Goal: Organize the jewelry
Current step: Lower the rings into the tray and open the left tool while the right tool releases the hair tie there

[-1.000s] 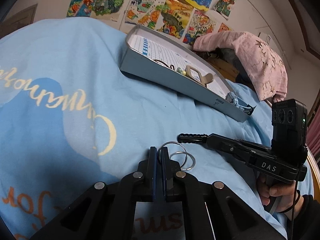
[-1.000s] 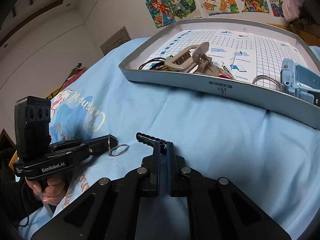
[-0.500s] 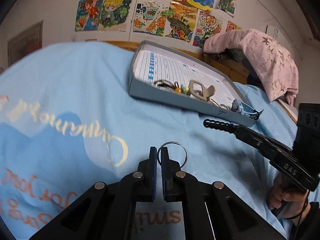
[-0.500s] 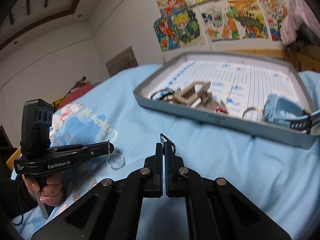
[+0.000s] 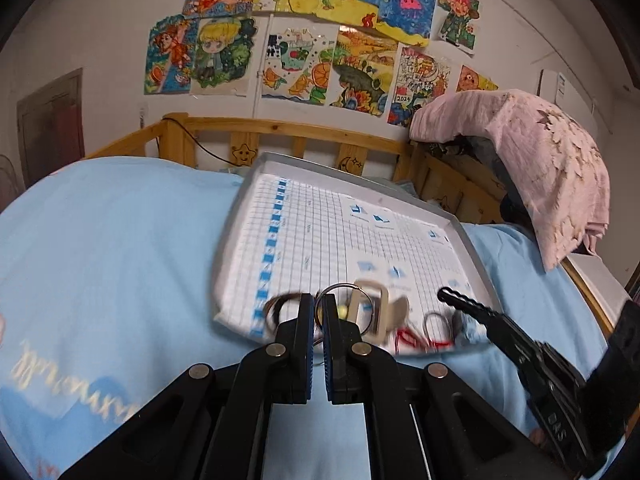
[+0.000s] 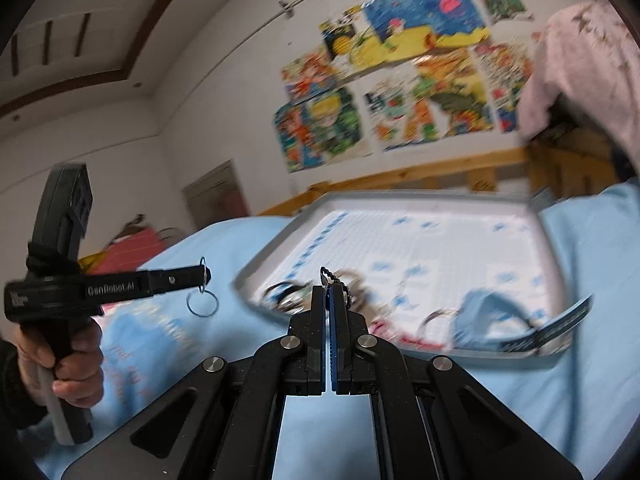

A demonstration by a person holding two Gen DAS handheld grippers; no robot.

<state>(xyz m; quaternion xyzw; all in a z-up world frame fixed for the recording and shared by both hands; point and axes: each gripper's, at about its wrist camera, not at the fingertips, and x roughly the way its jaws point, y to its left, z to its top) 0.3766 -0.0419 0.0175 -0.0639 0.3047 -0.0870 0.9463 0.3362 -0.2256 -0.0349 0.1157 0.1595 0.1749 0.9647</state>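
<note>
My left gripper (image 5: pixel 318 300) is shut on a pair of linked silver rings (image 5: pixel 340 289), held in the air just short of the near edge of the grey tray (image 5: pixel 240 216). In the right wrist view the rings (image 6: pixel 203 302) hang from the left gripper (image 6: pixel 203 273) above the blue bedsheet. My right gripper (image 6: pixel 329 292) is shut on a thin black beaded piece (image 6: pixel 330 276), over the tray's near edge (image 6: pixel 256 268). The right gripper (image 5: pixel 444 294) also shows in the left wrist view. The tray holds a beige buckle (image 5: pixel 378 308), dark bracelets, red cord and a blue strap (image 6: pixel 492 316).
The tray lies on a bed with a light blue sheet (image 5: pixel 120 248). A wooden bed rail (image 5: pixel 280 128) runs behind it. A pink cloth (image 5: pixel 552 160) hangs over things at the right. Drawings cover the wall.
Both grippers have lifted and moved forward to the tray. The rings have come off the sheet and now hang from my left gripper.
</note>
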